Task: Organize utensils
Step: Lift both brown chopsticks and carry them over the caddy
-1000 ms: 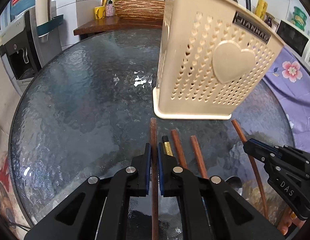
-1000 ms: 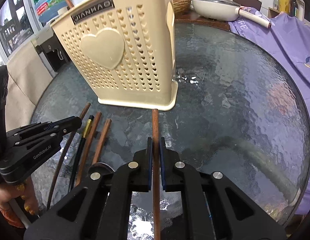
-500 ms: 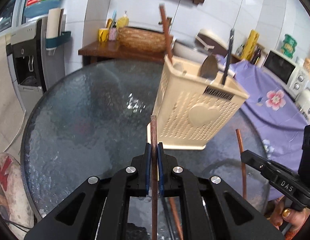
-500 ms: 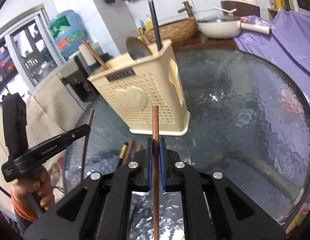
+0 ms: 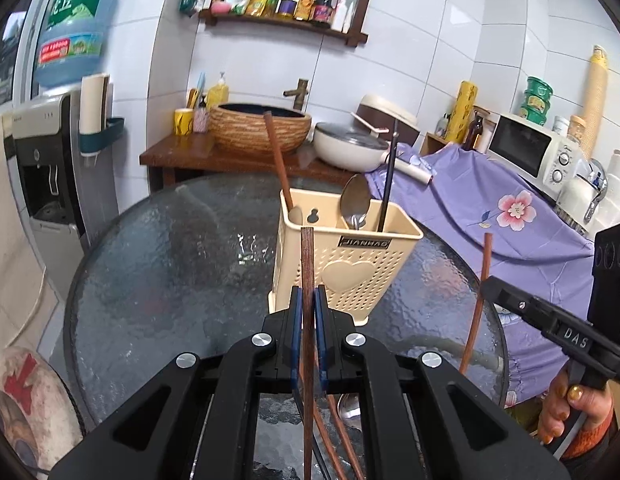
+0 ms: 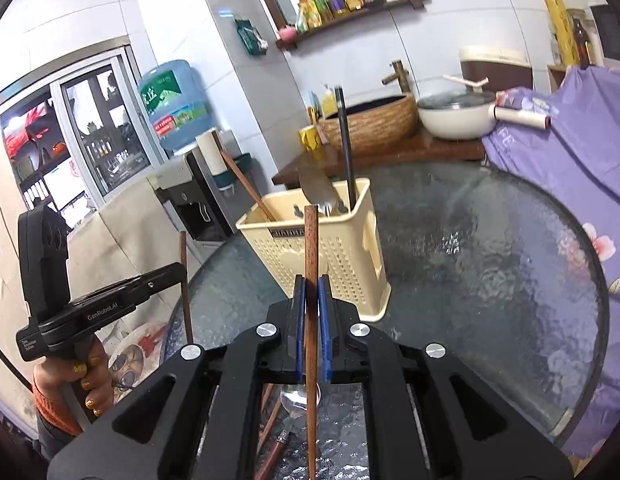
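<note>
A cream perforated utensil basket [image 5: 350, 272] [image 6: 330, 252] stands on the round glass table [image 5: 170, 264]. It holds a brown chopstick [image 5: 276, 160], a metal spoon [image 5: 355, 204] and a black chopstick [image 5: 388, 176]. My left gripper [image 5: 307, 304] is shut on a dark brown chopstick [image 5: 307, 264], held upright above the table in front of the basket. My right gripper [image 6: 311, 300] is shut on a reddish brown chopstick [image 6: 311, 248], also raised. Each gripper shows in the other's view, the right [image 5: 486, 280] and the left [image 6: 184, 270]. More chopsticks [image 5: 334, 432] and a spoon [image 6: 300, 398] lie on the table below.
Behind the table a wooden counter [image 5: 198, 152] carries a woven basin [image 5: 260, 126] and a white pan [image 5: 350, 152]. A water dispenser [image 5: 50, 168] stands at the left. A purple flowered cloth [image 5: 510, 208] covers things at the right, beside a microwave [image 5: 534, 152].
Both grippers have lifted their chopsticks off the table and risen well above it, so the basket now appears lower and further away, with its contents visible from above.
</note>
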`<state>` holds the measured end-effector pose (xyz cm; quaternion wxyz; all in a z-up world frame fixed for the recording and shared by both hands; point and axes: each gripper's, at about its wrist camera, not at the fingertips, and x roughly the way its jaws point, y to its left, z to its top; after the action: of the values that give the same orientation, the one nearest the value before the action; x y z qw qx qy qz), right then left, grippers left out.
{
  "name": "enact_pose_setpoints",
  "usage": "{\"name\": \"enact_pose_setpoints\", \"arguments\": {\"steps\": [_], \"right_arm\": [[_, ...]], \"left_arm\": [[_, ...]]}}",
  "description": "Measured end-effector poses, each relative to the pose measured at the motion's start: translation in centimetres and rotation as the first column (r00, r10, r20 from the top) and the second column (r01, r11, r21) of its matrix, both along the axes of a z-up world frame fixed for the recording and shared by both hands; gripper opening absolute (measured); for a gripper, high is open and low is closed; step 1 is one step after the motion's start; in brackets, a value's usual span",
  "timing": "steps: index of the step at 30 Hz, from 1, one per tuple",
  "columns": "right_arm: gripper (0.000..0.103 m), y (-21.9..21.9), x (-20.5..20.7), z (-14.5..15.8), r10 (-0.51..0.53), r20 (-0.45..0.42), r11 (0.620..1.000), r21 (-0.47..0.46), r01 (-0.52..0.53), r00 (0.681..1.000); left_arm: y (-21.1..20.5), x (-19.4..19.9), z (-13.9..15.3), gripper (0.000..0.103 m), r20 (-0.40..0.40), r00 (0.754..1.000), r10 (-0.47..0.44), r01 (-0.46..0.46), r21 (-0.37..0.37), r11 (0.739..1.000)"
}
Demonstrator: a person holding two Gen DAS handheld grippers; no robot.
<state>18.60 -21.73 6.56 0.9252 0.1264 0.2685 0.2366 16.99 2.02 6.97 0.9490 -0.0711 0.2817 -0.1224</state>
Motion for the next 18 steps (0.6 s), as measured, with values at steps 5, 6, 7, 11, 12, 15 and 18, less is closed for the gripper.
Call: {"name": "enact_pose_setpoints", "arguments": {"steps": [5,6,7,11,12,15,18], "right_arm": [[0.007,-0.3,-1.0,1.2,-0.009,0.032,1.000,-0.022,0.009,0.999],[0.007,-0.3,-1.0,1.3,-0.011,0.034,1.000,-0.024,0.012,0.999],[0.007,-0.3,-1.2,1.5,-0.012,0.038,1.000,-0.025,0.013,0.999],[0.007,-0.3,-1.4,1.8,-0.015,0.044,0.999,-0.034,0.017,0.999],[0.007,-0.3,-1.4,1.9,-0.015,0.047,0.999,-0.036,0.017,0.999],[0.007,0.0,-1.7,2.5,-0.011,0.061,0.999,-0.052,0.015,0.998],[0.007,0.2,-1.7,2.8,-0.009,0.070,0.998,-0.067,0.014,0.997]], "left_arm": [[0.2,-0.7,0.6,0.006,0.021,1.000,-0.005,0.005,0.002,1.000],[0.3,-0.8,0.7,0.006,0.022,1.000,-0.007,0.007,0.000,1.000],[0.3,-0.9,0.8,0.006,0.022,1.000,-0.009,0.009,-0.003,1.000],[0.5,-1.3,1.1,0.006,0.028,1.000,-0.012,0.012,-0.004,1.000],[0.5,-1.4,1.3,0.006,0.031,0.999,-0.012,0.012,-0.004,1.000],[0.6,-1.5,1.5,0.006,0.037,0.999,-0.013,0.013,-0.004,1.000],[0.7,-1.6,1.8,0.006,0.042,0.999,-0.016,0.017,-0.008,1.000]]}}
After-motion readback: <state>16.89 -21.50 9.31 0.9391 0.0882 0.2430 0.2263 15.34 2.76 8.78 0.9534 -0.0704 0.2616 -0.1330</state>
